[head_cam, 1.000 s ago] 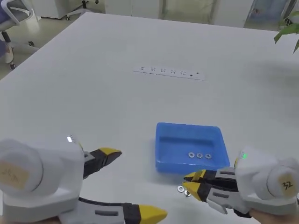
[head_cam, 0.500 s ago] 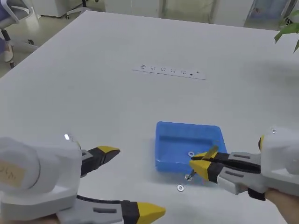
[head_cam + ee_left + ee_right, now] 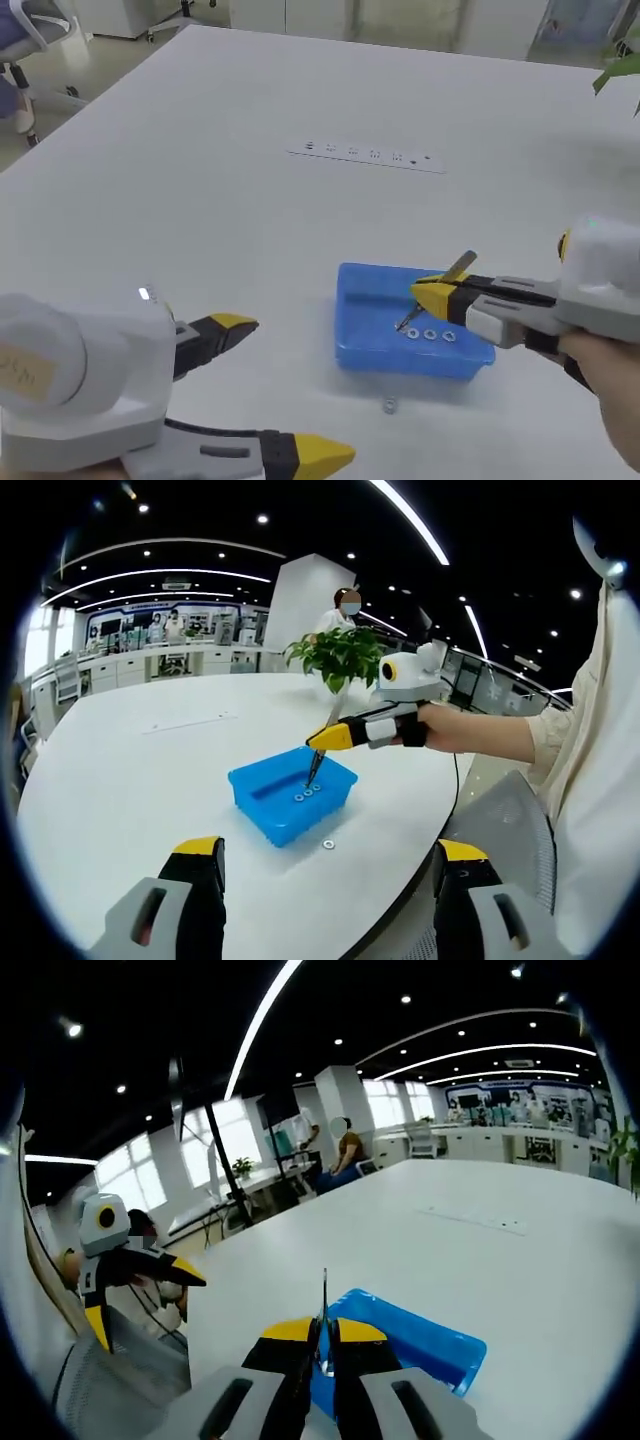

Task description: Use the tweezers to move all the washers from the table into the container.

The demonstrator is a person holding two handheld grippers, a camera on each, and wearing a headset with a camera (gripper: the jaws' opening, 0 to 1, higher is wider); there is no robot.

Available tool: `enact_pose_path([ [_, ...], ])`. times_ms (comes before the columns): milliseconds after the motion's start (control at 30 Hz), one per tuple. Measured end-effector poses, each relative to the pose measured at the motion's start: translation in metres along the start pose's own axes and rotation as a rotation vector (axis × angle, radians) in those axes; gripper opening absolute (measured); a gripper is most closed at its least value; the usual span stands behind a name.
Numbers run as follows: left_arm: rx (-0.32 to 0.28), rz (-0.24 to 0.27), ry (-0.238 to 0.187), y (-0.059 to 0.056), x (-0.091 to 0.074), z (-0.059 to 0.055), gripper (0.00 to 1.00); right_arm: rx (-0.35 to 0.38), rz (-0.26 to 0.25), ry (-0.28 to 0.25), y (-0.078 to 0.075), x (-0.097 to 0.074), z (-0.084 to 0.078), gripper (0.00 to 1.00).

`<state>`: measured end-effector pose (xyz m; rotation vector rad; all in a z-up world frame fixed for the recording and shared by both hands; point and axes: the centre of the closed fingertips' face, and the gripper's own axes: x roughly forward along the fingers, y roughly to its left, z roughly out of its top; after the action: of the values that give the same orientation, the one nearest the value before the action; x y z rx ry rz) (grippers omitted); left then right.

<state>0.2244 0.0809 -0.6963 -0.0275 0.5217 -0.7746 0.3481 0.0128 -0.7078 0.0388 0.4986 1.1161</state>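
A blue container (image 3: 420, 360) sits on the white table, with three washers (image 3: 430, 335) in a row inside. One more washer (image 3: 389, 404) lies on the table just in front of it. My right gripper (image 3: 437, 290) is shut on the tweezers (image 3: 410, 315), whose tips point down into the container beside the washers; I cannot tell whether the tips hold anything. My left gripper (image 3: 275, 390) is open and empty at the lower left. In the left gripper view, the container (image 3: 270, 805), loose washer (image 3: 328, 846) and tweezers (image 3: 314, 768) lie ahead of the open left gripper (image 3: 330, 854).
A white power strip (image 3: 365, 155) lies flush in the table's middle, far side. A plant (image 3: 620, 65) stands at the far right, an office chair (image 3: 20, 40) off the far left corner. People stand in the background beyond the table.
My right gripper rose from the table in front of the container, where two washers lay, and moved the tweezers over the container. One washer is left there. The left gripper stayed put.
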Motion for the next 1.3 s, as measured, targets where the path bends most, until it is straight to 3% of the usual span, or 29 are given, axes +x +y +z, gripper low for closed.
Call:
enact_pose_path([
  [167, -0.002, 0.004, 0.003, 0.000, 0.000, -0.001, 0.87, 0.096, -0.026, 0.029, -0.019, 0.011, -0.011, 0.02],
  [267, -0.006, 0.003, 0.002, 0.000, 0.000, -0.001, 0.87, 0.079, -0.054, 0.074, -0.029, 0.018, -0.021, 0.02],
  [433, -0.004, 0.007, 0.003, 0.002, 0.000, 0.000, 0.87, 0.088, -0.061, 0.102, -0.036, 0.030, -0.031, 0.02],
  [967, -0.009, 0.016, 0.005, 0.005, -0.003, -0.003, 0.87, 0.082, -0.058, 0.141, -0.038, 0.038, -0.041, 0.03],
  [1200, -0.011, 0.020, 0.003, 0.005, -0.003, -0.002, 0.87, 0.038, -0.040, 0.133, -0.032, 0.036, -0.040, 0.03],
  [1300, -0.011, 0.021, 0.004, 0.005, -0.003, -0.003, 0.87, 0.030, -0.039, 0.095, -0.031, 0.032, -0.033, 0.03],
])
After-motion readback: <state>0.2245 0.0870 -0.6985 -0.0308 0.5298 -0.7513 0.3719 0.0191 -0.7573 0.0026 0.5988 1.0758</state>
